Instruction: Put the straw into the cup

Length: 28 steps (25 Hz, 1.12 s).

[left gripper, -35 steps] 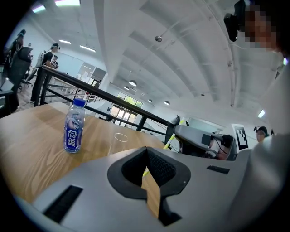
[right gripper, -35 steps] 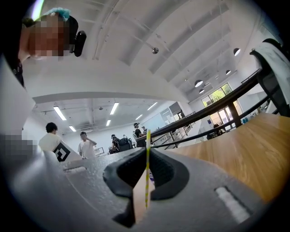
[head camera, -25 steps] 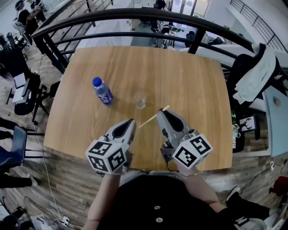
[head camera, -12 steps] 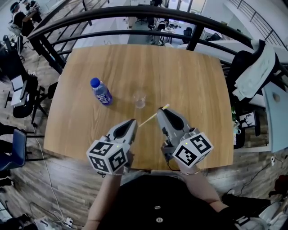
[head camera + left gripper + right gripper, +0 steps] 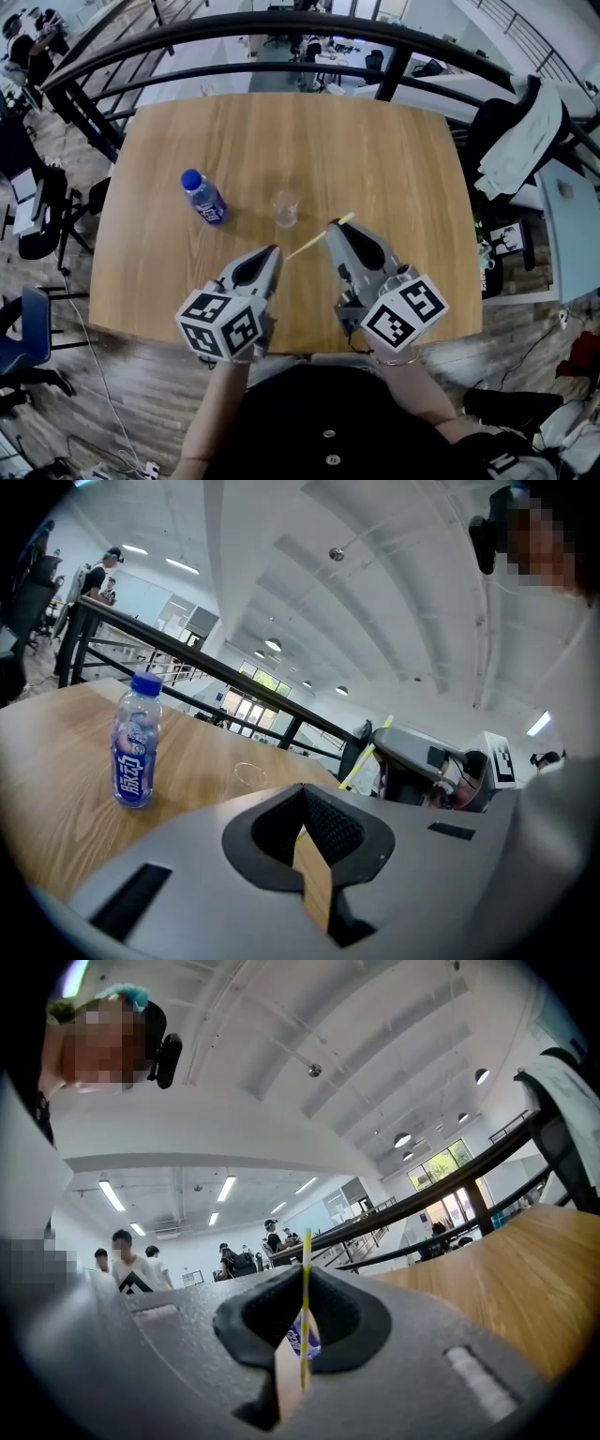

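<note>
Yellow straw (image 5: 305, 247) slantwise in right hand-held gripper (image 5: 329, 227), long end leftward

Bright, even light from ceiling strip lights (image 5: 111, 1194); fisheye edges bend, darken.

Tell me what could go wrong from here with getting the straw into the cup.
1. The right tongs pinch the thin straw on a slant, so it may pivot or slip when it is turned end-down.
2. The cup is small and clear, and nothing holds it. A straw end catching its rim could tip it.
3. The bottle stands just left of the cup. The left tongs might knock it if they move in to steady the cup.
</note>
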### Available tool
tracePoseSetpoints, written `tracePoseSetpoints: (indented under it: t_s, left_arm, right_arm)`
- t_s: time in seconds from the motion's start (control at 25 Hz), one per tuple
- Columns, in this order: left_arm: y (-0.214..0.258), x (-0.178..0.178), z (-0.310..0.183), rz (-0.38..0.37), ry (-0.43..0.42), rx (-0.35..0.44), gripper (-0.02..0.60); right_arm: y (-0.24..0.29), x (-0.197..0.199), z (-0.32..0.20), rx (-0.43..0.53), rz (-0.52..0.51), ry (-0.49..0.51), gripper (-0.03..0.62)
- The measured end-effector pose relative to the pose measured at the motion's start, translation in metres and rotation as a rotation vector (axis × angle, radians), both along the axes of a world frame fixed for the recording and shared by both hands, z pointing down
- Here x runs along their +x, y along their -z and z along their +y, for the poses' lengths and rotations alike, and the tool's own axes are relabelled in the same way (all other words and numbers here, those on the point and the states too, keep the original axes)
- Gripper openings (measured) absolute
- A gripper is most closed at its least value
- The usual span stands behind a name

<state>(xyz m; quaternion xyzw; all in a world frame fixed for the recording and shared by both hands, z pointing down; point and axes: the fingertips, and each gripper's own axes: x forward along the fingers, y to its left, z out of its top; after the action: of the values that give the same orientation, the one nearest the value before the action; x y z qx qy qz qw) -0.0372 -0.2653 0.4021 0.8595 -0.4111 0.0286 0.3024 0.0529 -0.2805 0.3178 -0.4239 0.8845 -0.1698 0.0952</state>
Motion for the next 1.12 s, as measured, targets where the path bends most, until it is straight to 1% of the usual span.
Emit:
tracePoseSetpoints:
  t_s: [0.16, 0.24, 0.36, 0.56, 0.8, 0.96, 1.12]
  left_arm:
    - [0.004, -0.001, -0.002, 0.037, -0.026, 0.011, 0.017]
    - [0.009, -0.004, -0.005, 0.049, -0.046, 0.035, 0.017]
    - [0.016, -0.009, -0.012, 0.046, -0.076, 0.080, 0.017]
    - [0.023, -0.016, -0.028, 0.037, -0.087, 0.118, 0.017]
    - [0.034, -0.022, -0.046, 0.073, -0.091, 0.145, 0.017]
    - [0.031, -0.026, -0.057, 0.051, -0.093, 0.164, 0.017]
    - [0.017, -0.024, -0.066, 0.025, -0.107, 0.133, 0.017]
  right_arm:
    - [0.007, -0.001, -0.006, 0.012, -0.001, -0.009, 0.015]
    - [0.010, -0.003, -0.010, 0.018, -0.003, -0.011, 0.015]
    - [0.015, -0.004, -0.017, 0.027, -0.009, -0.018, 0.015]
    - [0.022, -0.004, -0.032, 0.052, -0.019, -0.026, 0.015]
    - [0.031, -0.009, -0.053, 0.072, -0.027, -0.031, 0.015]
    - [0.031, -0.008, -0.068, 0.087, -0.024, -0.048, 0.015]
    - [0.021, -0.003, -0.085, 0.076, -0.015, -0.071, 0.015]
